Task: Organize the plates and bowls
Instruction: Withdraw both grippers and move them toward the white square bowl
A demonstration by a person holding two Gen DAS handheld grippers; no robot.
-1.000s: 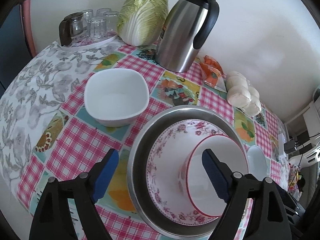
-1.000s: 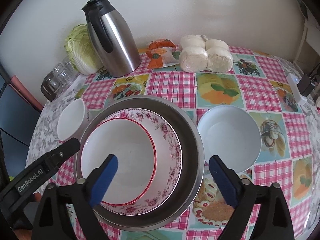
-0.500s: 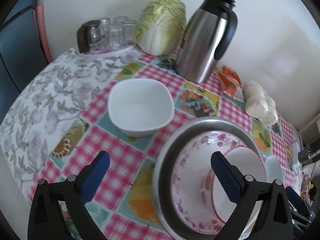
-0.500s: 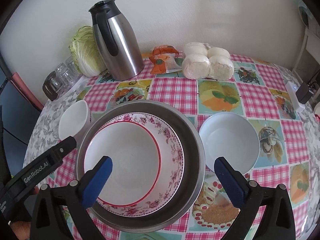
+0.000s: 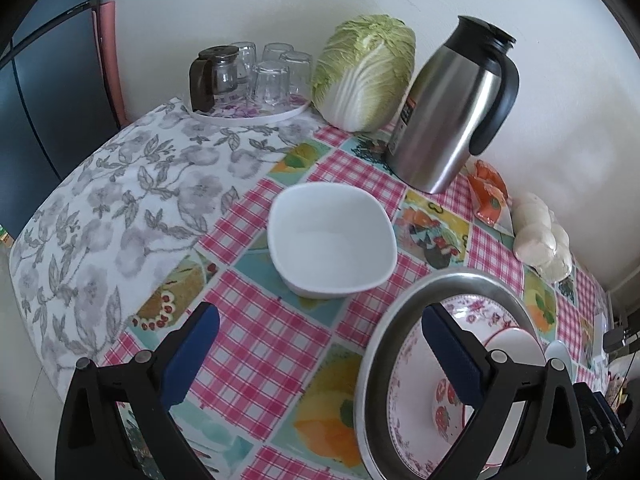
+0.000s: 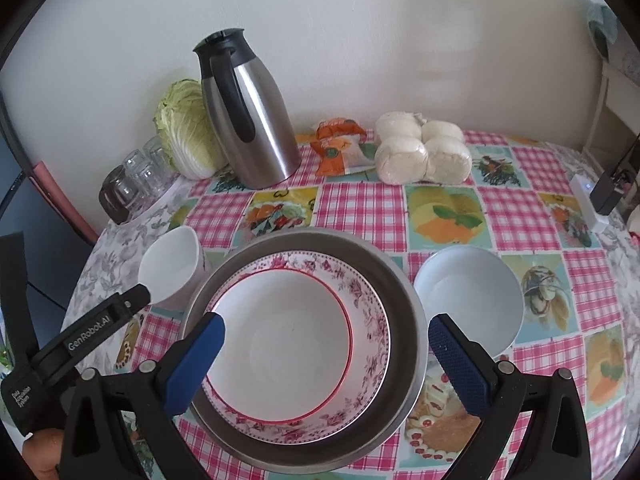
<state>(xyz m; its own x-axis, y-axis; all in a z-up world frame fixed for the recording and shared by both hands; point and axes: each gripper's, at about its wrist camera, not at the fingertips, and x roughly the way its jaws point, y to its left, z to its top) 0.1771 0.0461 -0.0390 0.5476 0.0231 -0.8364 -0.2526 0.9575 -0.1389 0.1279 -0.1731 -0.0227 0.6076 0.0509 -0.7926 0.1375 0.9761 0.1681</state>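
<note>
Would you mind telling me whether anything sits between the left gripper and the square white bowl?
Nothing visible does. The left gripper is open, and only bare checked tablecloth lies between it and the square white bowl. The metal bowl sits off to one side.

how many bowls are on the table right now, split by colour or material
Plain white: 2, the squarish white bowl and the round white bowl
Steel: 1, the metal bowl
Pink floral: 1, the floral bowl nested in the metal one
White with a red rim: 1, the red-rimmed bowl innermost in the stack
Total: 5
</note>
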